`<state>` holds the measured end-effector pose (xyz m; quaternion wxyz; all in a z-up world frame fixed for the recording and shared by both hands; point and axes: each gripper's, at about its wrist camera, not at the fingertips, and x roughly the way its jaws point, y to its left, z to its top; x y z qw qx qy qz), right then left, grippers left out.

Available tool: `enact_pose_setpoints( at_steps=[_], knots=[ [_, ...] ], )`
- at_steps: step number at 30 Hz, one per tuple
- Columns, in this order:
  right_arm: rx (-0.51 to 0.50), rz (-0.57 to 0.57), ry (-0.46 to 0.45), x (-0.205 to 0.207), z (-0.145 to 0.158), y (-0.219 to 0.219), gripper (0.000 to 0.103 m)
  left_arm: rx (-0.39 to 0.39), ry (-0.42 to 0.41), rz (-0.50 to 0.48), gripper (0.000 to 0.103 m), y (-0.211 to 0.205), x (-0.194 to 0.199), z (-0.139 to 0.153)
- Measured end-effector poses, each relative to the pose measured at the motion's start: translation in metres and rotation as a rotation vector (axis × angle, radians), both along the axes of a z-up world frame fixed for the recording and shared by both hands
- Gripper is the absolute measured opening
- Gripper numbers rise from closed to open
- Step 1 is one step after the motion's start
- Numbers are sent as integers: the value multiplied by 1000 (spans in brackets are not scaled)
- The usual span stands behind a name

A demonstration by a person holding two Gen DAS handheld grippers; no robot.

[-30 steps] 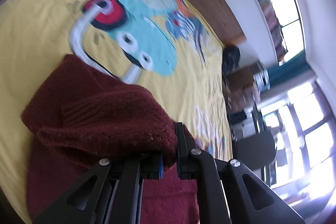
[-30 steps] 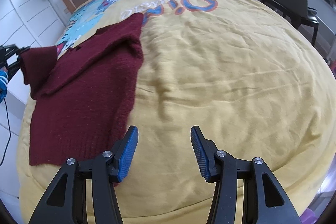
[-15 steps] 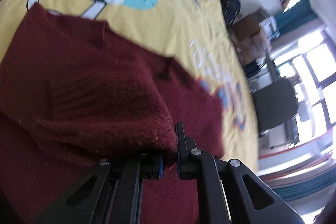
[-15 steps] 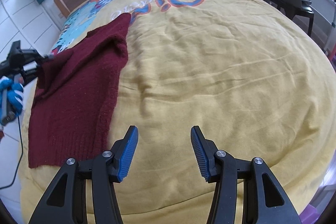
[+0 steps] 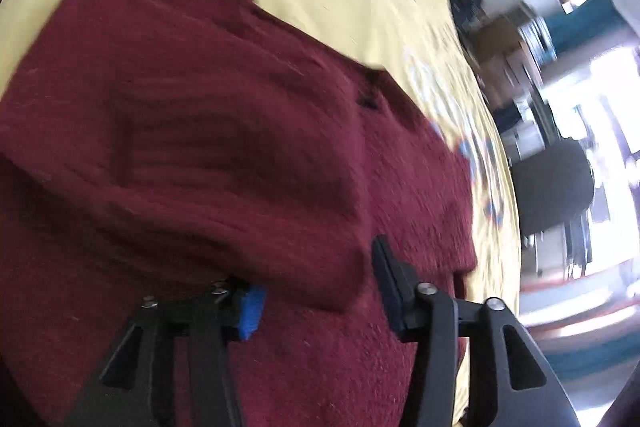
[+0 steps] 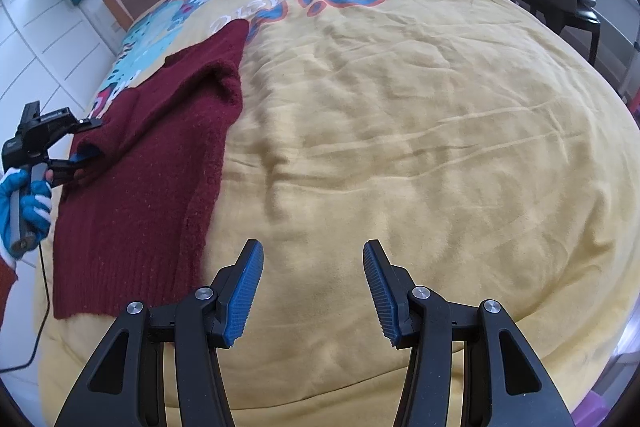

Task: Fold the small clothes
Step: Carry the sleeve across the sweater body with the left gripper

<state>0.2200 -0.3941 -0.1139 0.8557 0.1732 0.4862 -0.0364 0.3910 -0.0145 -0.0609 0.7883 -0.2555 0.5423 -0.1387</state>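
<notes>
So the big change over the last second is on the left side: the left gripper (image 5: 316,283) was pinched tight on the sleeve of the maroon sweater (image 5: 224,131) and carrying it inward, and now its jaws have sprung apart, with the folded-over sleeve (image 5: 224,195) bunched loosely between and over the fingers rather than clamped. From the right wrist view you can see the same thing from afar, the left gripper (image 6: 76,163) sitting at the left edge of the sweater (image 6: 152,163), held in a blue-gloved left hand (image 6: 28,203), roughly level and pointing in across the garment. My read is that the sleeve fold has just been dropped onto the body of the sweater, so the first fold on that side is basically done, though the left view is pretty blurry so I can't say how flat it landed. The sweater itself lies on the left part of the yellow bedspread (image 6: 400,131), hem toward the near edge, the other sleeve sticking up toward the printed lettering. Moving right, the right gripper (image 6: 312,291) hasn't joined in at all: jaws wide apart, holding nothing, hovering over bare bedspread just beside the sweater's right edge, angled down and forward. I'd guess the far sleeve is next.
</notes>
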Motion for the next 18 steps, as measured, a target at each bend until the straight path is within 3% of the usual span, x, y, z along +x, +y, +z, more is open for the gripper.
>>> enact_pose_setpoints(
  at_steps=[5, 10, 11, 13, 15, 18],
  knots=[
    [7, -9, 4, 1, -2, -3, 54, -89, 44, 153, 48, 38, 19, -15],
    [6, -6, 10, 2, -3, -3, 54, -189, 54, 221, 46, 56, 33, -22],
    [6, -6, 10, 2, -4, -3, 54, -206, 49, 231, 43, 59, 35, -22],
    [7, -6, 10, 2, -4, -3, 54, -230, 39, 222, 22, 62, 36, -20],
    [8, -6, 10, 2, -4, -3, 54, -238, 36, 193, 11, 62, 36, -19],
    [10, -6, 9, 2, -5, -3, 54, -236, 24, 144, 9, 52, 34, -13]
  ],
)
